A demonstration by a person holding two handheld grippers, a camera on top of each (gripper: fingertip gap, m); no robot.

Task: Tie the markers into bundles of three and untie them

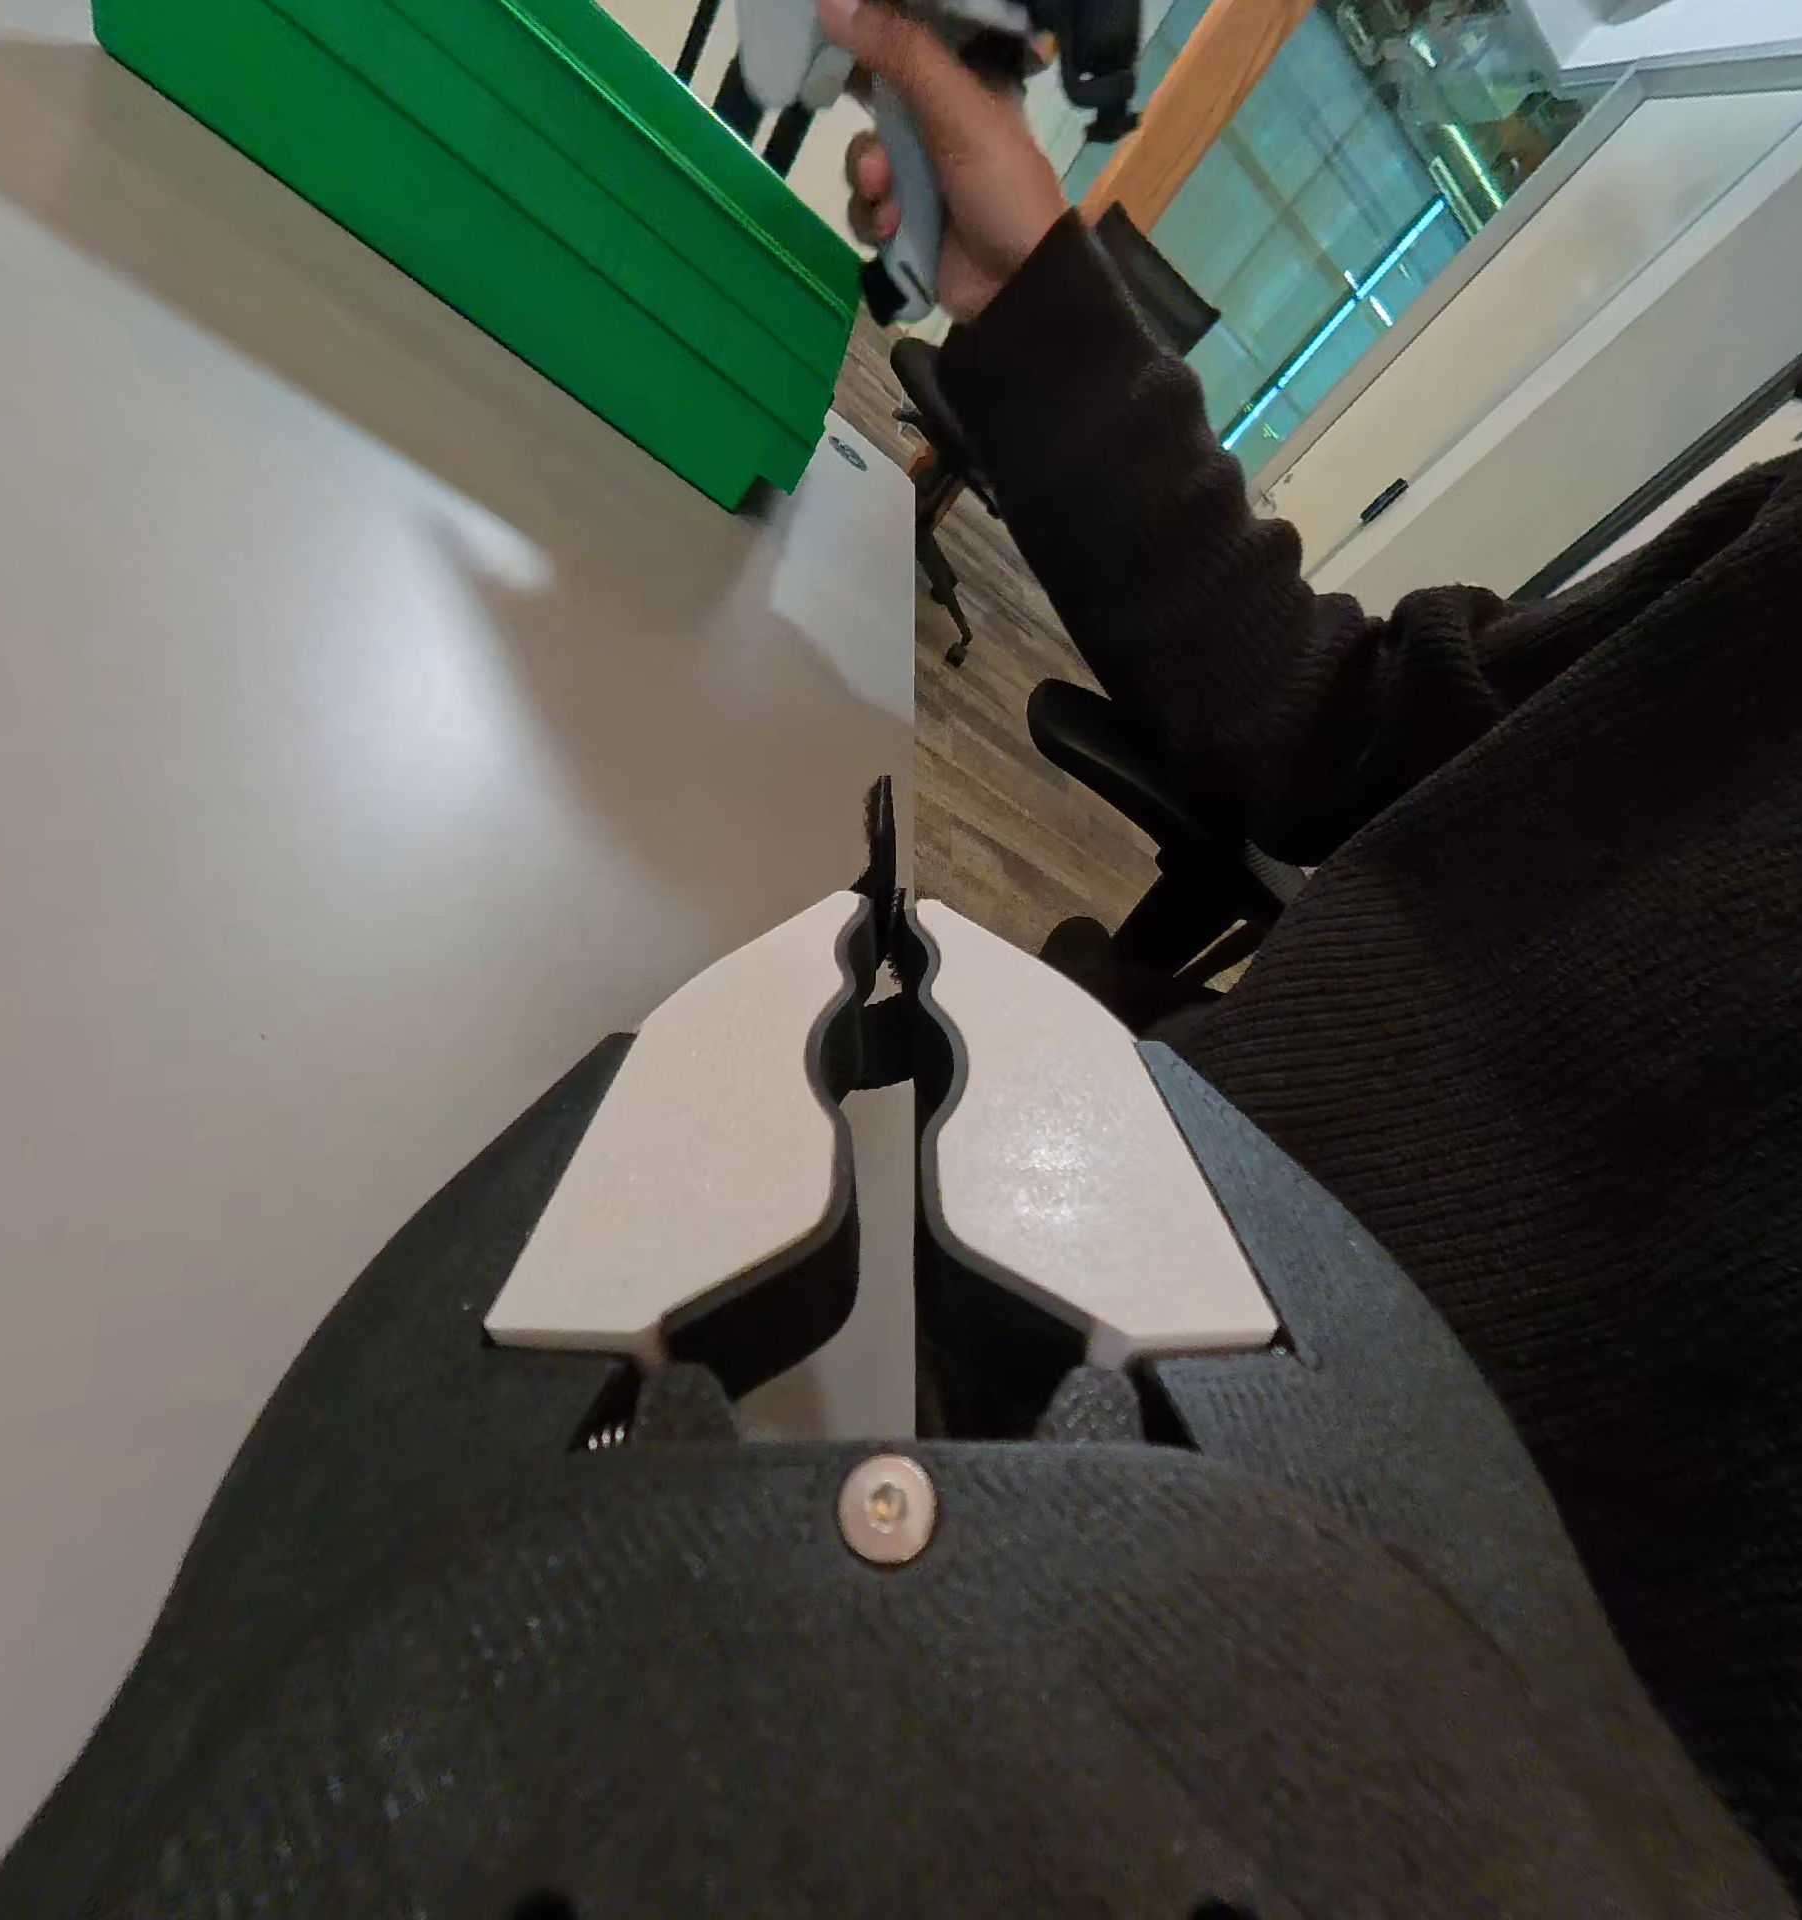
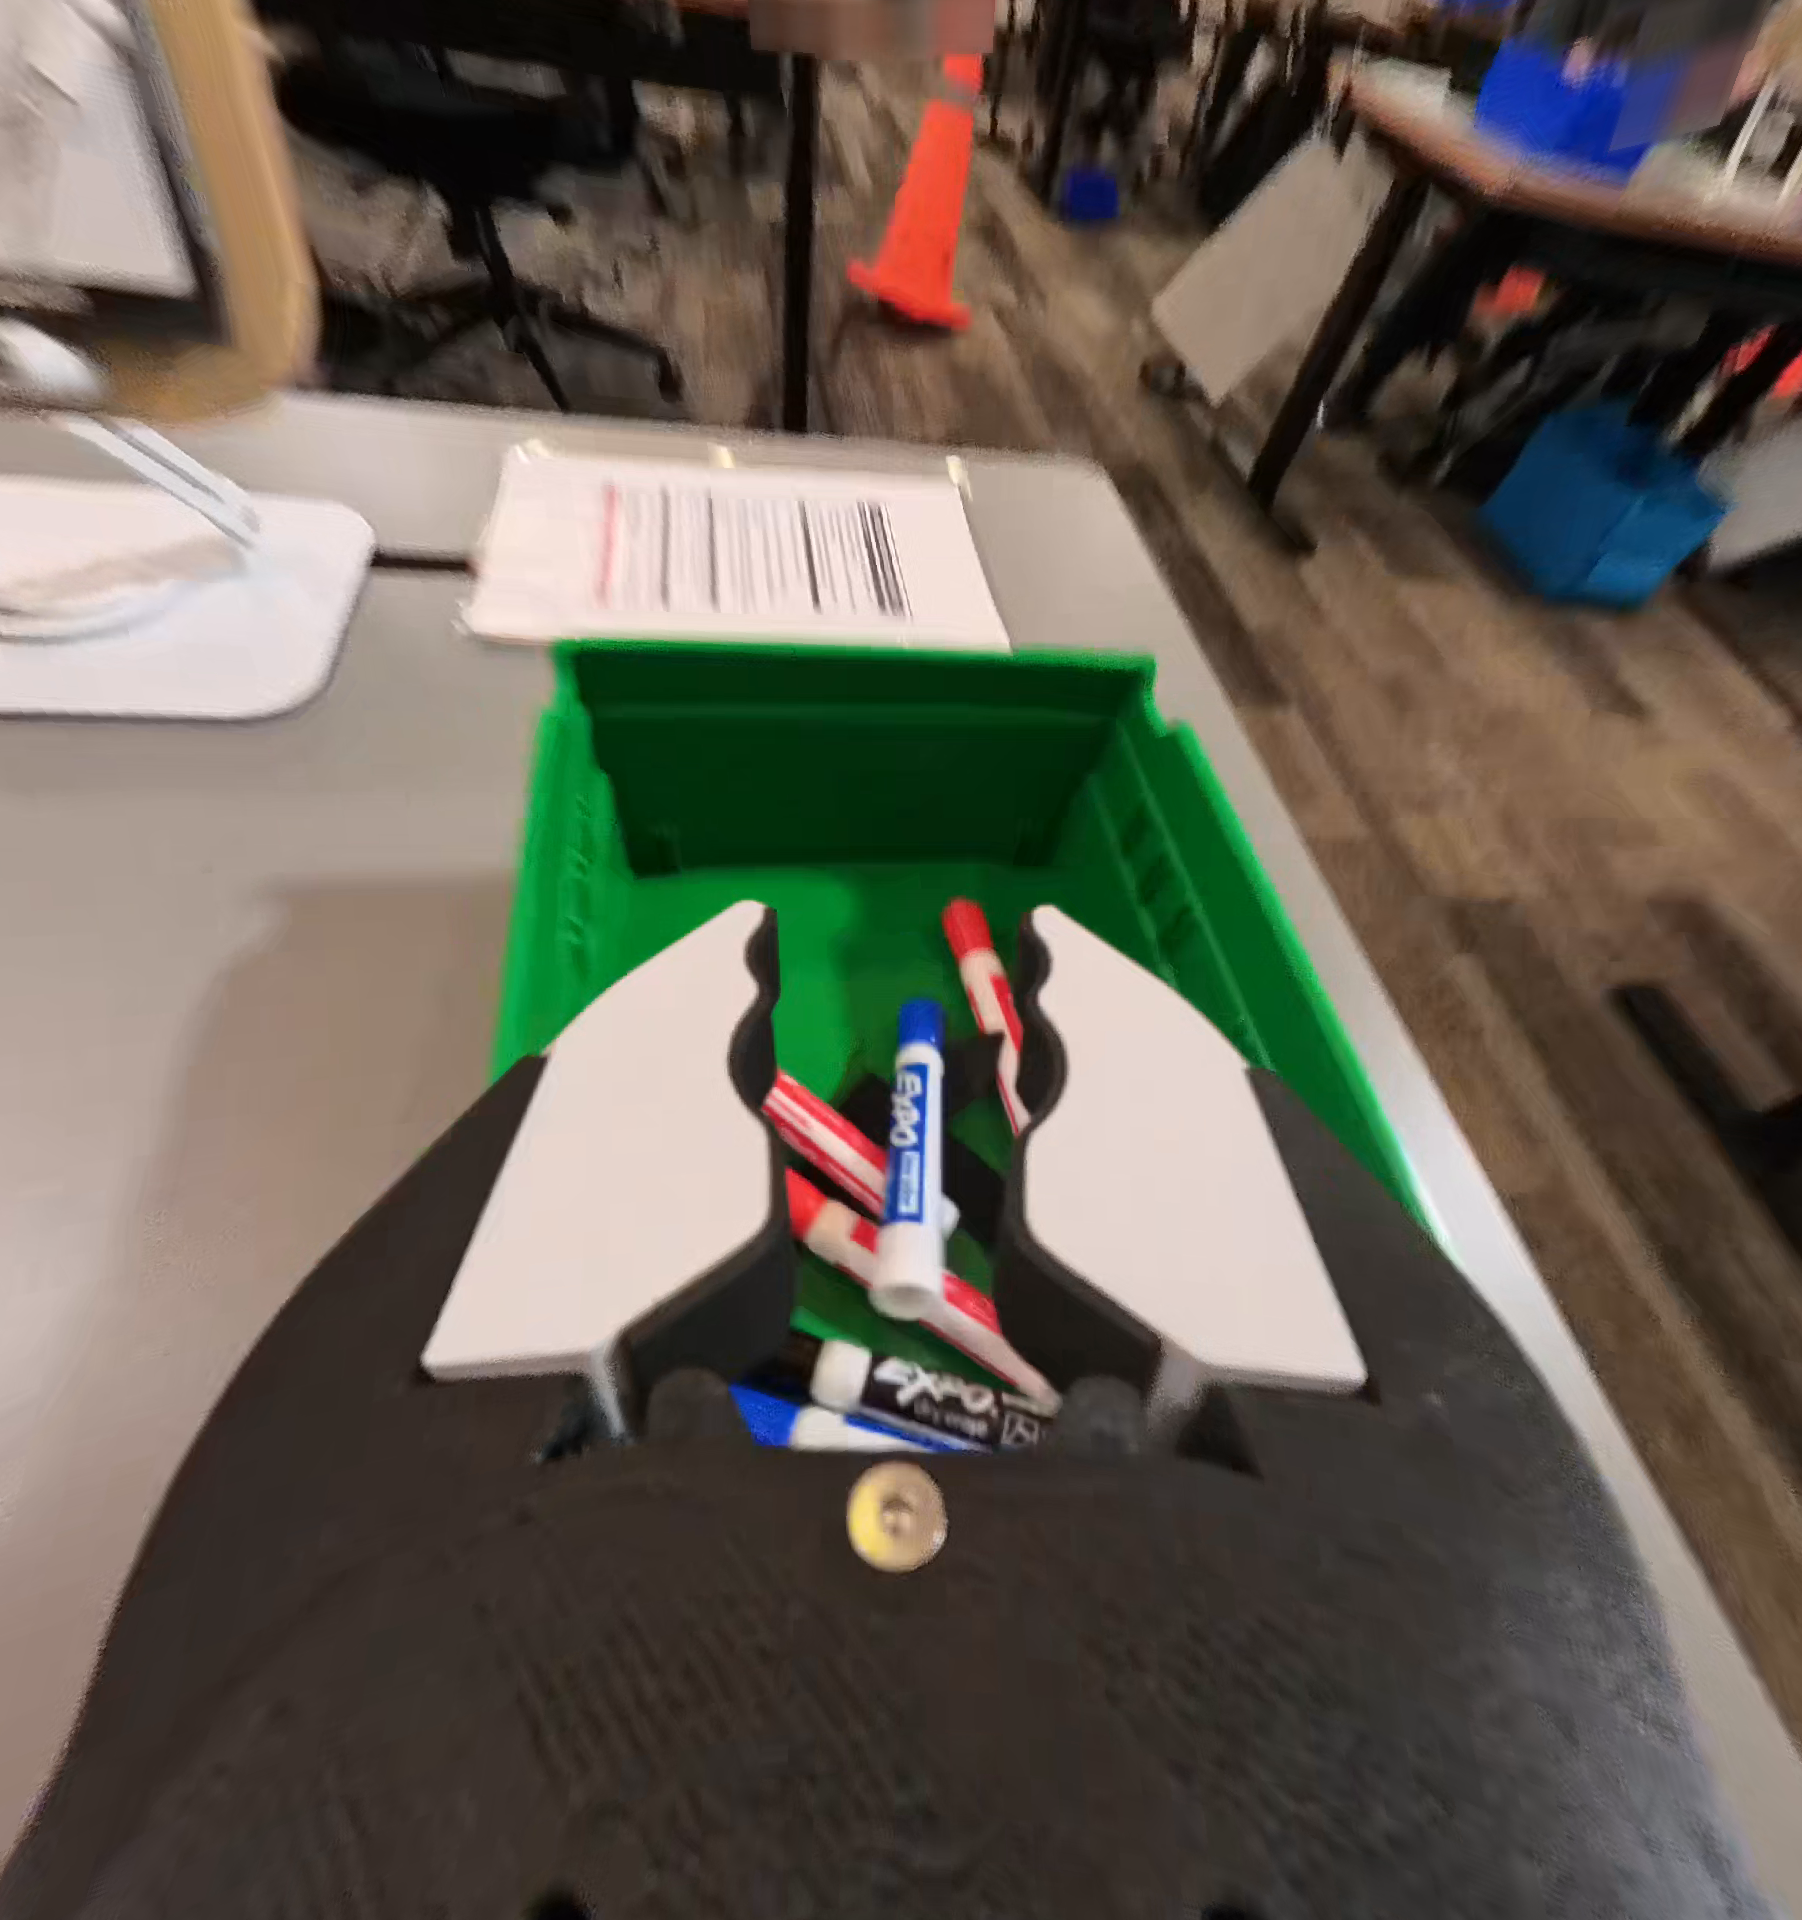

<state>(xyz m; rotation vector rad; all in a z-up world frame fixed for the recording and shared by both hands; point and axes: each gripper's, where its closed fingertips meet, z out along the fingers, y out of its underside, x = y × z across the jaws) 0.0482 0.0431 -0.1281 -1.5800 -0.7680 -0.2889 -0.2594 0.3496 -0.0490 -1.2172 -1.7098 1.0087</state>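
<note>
My left gripper [image 1: 889,914] is shut on a thin black piece [image 1: 882,831] that sticks out past the tips; I cannot tell what it is. It hovers at the white table's edge [image 1: 902,644], beside a person's black sweater [image 1: 1551,1091]. A green bin [image 1: 523,208] stands farther along the table, with a hand on the other gripper's grey handle [image 1: 907,197] above it. My right gripper [image 2: 897,920] is open and empty over the green bin [image 2: 855,769]. The bin holds several markers: a blue one [image 2: 912,1143] on top, red ones [image 2: 985,987] and a black one [image 2: 928,1387].
A printed sheet [image 2: 741,545] lies just behind the bin and a white stand base [image 2: 149,603] sits at the left. The table's right edge [image 2: 1479,1174] runs close beside the bin. An orange cone [image 2: 923,208], chairs [image 1: 1167,790] and other tables stand on the wood floor. The grippers' ends are close to 45 cm from one another.
</note>
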